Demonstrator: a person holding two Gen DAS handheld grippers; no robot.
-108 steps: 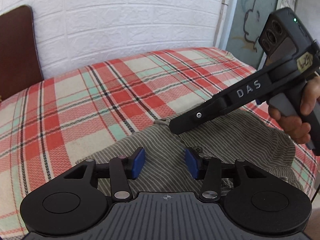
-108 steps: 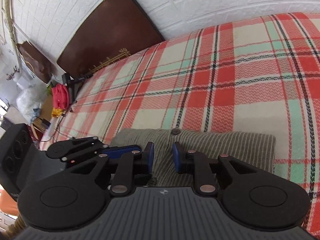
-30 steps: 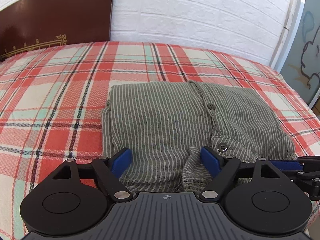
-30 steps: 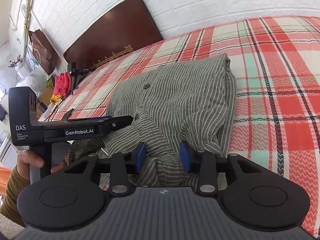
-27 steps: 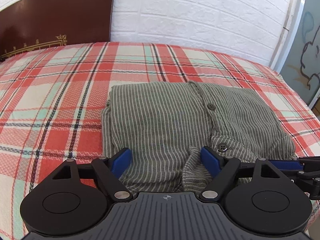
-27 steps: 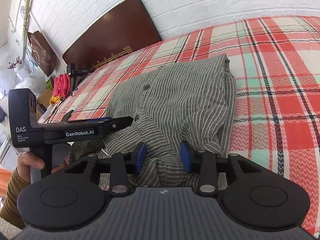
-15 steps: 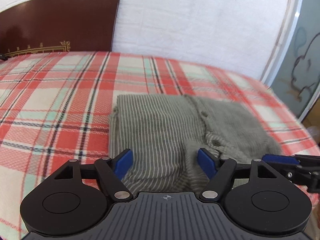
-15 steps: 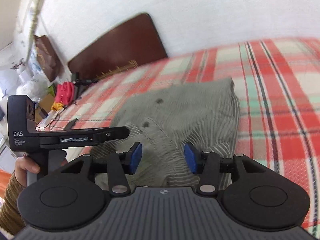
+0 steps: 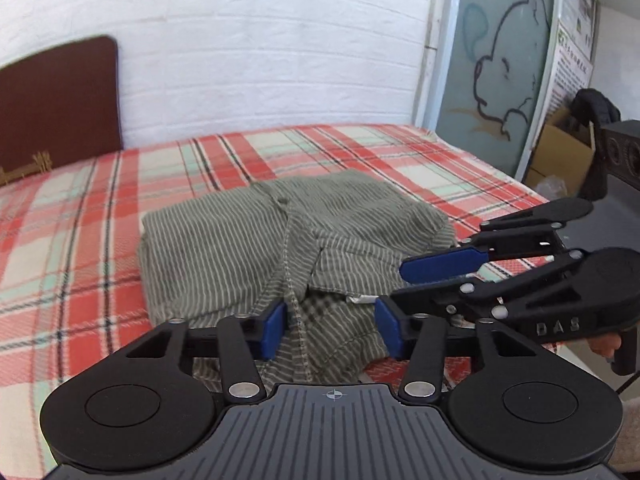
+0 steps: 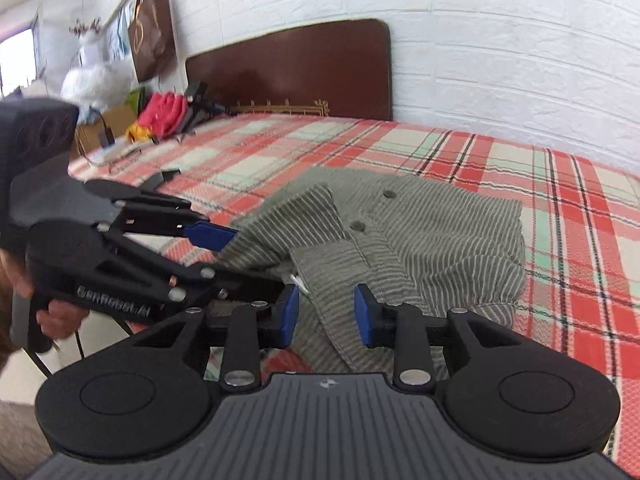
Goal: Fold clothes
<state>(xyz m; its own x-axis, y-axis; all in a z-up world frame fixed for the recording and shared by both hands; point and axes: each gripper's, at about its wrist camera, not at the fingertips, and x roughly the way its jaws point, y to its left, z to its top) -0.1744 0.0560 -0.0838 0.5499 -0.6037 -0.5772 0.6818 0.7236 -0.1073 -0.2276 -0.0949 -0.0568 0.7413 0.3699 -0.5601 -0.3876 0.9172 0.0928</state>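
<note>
Shirt (image 9: 256,248) hem lies between the spread jaws of both left gripper (image 9: 331,330) and right gripper (image 10: 326,314), ungripped.

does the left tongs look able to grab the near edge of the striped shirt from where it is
Probably yes. The left tongs are open, and the near edge of the striped shirt lies right between the blue pads. The right tongs sit close on that side and might crowd it.

A grey-green striped button-up shirt (image 9: 248,240) lies folded into a rough rectangle at the centre of the left wrist frame. Its near edge is rumpled, one flap turned over toward lower centre, with two buttons (image 10: 356,225) showing in the right wrist view.
</note>
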